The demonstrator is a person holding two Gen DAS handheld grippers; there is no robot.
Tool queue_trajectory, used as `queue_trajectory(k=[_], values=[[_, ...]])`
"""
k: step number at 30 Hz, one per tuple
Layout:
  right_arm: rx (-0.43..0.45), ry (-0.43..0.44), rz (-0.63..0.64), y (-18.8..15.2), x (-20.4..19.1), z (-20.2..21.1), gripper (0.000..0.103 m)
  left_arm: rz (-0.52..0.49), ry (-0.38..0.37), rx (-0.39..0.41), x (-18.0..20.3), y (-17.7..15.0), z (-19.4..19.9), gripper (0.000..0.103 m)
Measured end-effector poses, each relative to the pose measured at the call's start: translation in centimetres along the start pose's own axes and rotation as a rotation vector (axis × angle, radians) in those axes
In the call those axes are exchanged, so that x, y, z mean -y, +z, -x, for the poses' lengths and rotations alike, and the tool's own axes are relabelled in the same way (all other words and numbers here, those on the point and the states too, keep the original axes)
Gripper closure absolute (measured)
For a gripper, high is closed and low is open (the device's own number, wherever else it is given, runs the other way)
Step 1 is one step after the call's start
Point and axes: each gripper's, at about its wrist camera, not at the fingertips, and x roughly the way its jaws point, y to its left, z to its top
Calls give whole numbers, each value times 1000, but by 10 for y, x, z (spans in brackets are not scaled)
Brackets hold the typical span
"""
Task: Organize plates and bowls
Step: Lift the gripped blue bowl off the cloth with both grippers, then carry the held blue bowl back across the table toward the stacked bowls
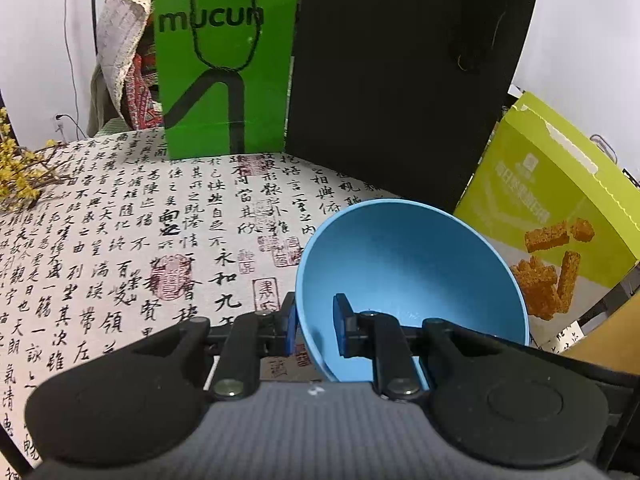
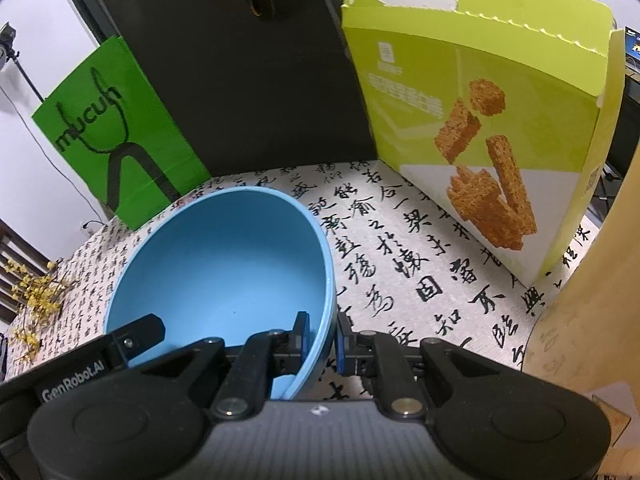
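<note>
Bowl [image 1: 412, 272], one, blue: left gripper [image 1: 316, 324] and right gripper [image 2: 323, 338] each clamp its rim.

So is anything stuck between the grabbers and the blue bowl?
No. Both tools already pinch the blue bowl by its rim: the left tool on one side, the right tool on the other. Each has one finger inside, one outside, with nothing else between.

A plain blue bowl [image 1: 412, 264], empty and tilted, is raised above the calligraphy-printed tablecloth [image 1: 120, 240].
</note>
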Motion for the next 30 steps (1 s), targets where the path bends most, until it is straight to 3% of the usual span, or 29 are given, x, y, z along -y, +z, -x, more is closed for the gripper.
queue_trajectory(k=[30], values=[[-1,88,99,-27,-56,32,91,74,78,65,-50,-14,65,84]])
